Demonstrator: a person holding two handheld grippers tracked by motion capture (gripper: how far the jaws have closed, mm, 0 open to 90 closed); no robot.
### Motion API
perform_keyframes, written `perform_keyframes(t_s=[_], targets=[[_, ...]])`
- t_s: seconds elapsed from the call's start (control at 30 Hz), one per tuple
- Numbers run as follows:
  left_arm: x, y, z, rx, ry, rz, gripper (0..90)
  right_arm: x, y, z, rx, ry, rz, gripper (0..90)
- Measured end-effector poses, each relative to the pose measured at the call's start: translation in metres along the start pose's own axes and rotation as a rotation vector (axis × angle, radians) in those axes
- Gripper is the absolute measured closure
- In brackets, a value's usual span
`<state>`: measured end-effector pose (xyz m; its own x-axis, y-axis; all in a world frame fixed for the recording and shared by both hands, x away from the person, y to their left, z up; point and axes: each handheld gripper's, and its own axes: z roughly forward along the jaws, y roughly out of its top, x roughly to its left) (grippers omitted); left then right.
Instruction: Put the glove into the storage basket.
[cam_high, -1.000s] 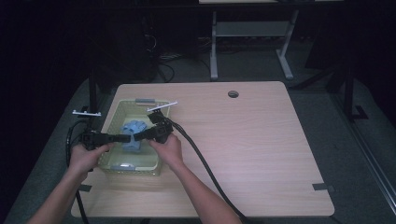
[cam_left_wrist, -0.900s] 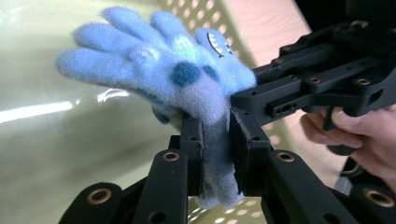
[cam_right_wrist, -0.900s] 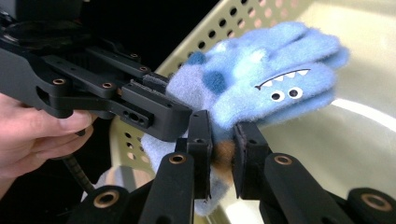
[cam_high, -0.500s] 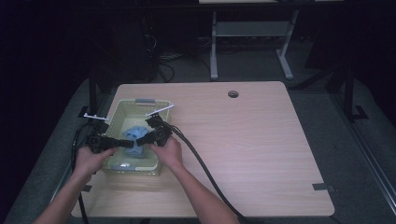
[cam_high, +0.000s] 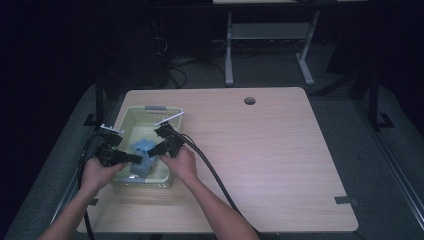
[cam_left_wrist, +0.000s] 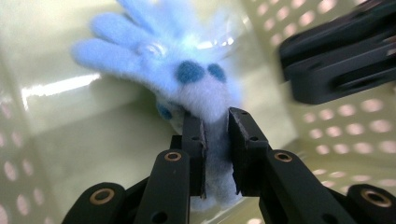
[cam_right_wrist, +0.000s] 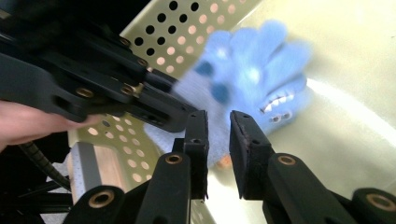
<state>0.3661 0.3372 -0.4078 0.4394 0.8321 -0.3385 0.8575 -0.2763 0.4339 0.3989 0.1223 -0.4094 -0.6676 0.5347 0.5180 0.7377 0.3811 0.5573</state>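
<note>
Basket: the pale perforated basket (cam_high: 125, 118) sits on the left part of the desk (cam_high: 280, 160), close to the desk's left edge; its walls rise on all sides of my work.
Room to move: the desk to the right of the basket is wide and bare; inside the basket my two tools crowd each other, near but apart.
Glove, place: the fuzzy blue glove (cam_left_wrist: 187, 79) is inside the basket, over its shiny floor.
Glove, axis: in the left gripper view its long axis runs from the cuff at my jaws up to the finger tips, which fan to the upper left; dark blue spots mark the palm.
Left gripper (cam_left_wrist: 215, 140): my jaws are clamped on the glove's cuff end.
Right gripper (cam_right_wrist: 218, 135): my jaws stand slightly parted with a clear gap, just short of the glove (cam_right_wrist: 252, 79); I grip nothing.
Hands: my left hand (cam_high: 100, 172) is at the basket's left wall, my right hand (cam_high: 181, 164) at its right rim.
</note>
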Motion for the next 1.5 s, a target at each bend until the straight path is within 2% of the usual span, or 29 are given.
perform_keyframes(t_s=[0.17, 0.3, 0.47, 0.57, 0.63, 0.83, 0.9, 0.93, 1.0, 1.17, 1.23, 1.33, 1.4, 1.43, 1.5], targets=[[-0.004, 0.003, 0.005, 0.030, 0.047, -0.018, 73.4, 0.002, 0.001, -0.005, -0.007, 0.012, -0.011, 75.4], [-0.006, 0.008, 0.001, 0.067, 0.093, 0.026, 65.9, 0.002, 0.001, -0.008, -0.008, 0.019, -0.017, 75.3], [-0.004, 0.012, -0.012, 0.034, 0.123, 0.014, 62.8, 0.002, 0.000, -0.016, -0.029, 0.025, -0.018, 75.1], [-0.004, 0.011, -0.018, 0.000, 0.142, 0.014, 65.8, 0.001, -0.001, -0.022, -0.053, 0.029, -0.025, 73.8], [-0.005, 0.011, -0.019, -0.015, 0.142, 0.017, 70.7, 0.000, -0.002, -0.027, -0.061, 0.026, -0.025, 73.9], [-0.009, 0.014, 0.000, 0.073, 0.169, 0.048, 73.6, 0.000, -0.003, -0.034, -0.077, 0.041, -0.023, 73.9], [-0.008, 0.016, 0.007, 0.128, 0.193, 0.081, 72.8, -0.001, -0.003, -0.035, -0.082, 0.043, -0.028, 73.9], [-0.009, 0.016, 0.011, 0.152, 0.203, 0.084, 72.8, -0.001, -0.003, -0.036, -0.080, 0.047, -0.024, 73.9], [-0.010, 0.017, 0.015, 0.162, 0.208, 0.083, 72.9, -0.002, -0.004, -0.037, -0.084, 0.044, -0.032, 74.0], [-0.011, 0.020, 0.021, 0.192, 0.218, 0.088, 72.8, -0.005, -0.005, -0.039, -0.081, 0.048, -0.019, 74.0], [-0.012, 0.020, 0.019, 0.174, 0.218, 0.081, 71.2, -0.004, -0.005, -0.040, -0.082, 0.048, -0.021, 74.0], [-0.011, 0.021, 0.012, 0.136, 0.192, 0.079, 69.3, -0.004, -0.005, -0.041, -0.083, 0.052, -0.018, 73.9], [-0.007, 0.022, 0.005, 0.084, 0.123, 0.054, 67.0, -0.005, -0.005, -0.043, -0.088, 0.052, -0.020, 73.1], [-0.006, 0.023, 0.000, 0.043, 0.109, 0.040, 67.0, -0.005, -0.005, -0.043, -0.091, 0.055, -0.015, 71.8], [-0.006, 0.024, -0.006, 0.006, 0.088, 0.028, 66.0, -0.006, -0.006, -0.045, -0.096, 0.058, -0.021, 69.9]])
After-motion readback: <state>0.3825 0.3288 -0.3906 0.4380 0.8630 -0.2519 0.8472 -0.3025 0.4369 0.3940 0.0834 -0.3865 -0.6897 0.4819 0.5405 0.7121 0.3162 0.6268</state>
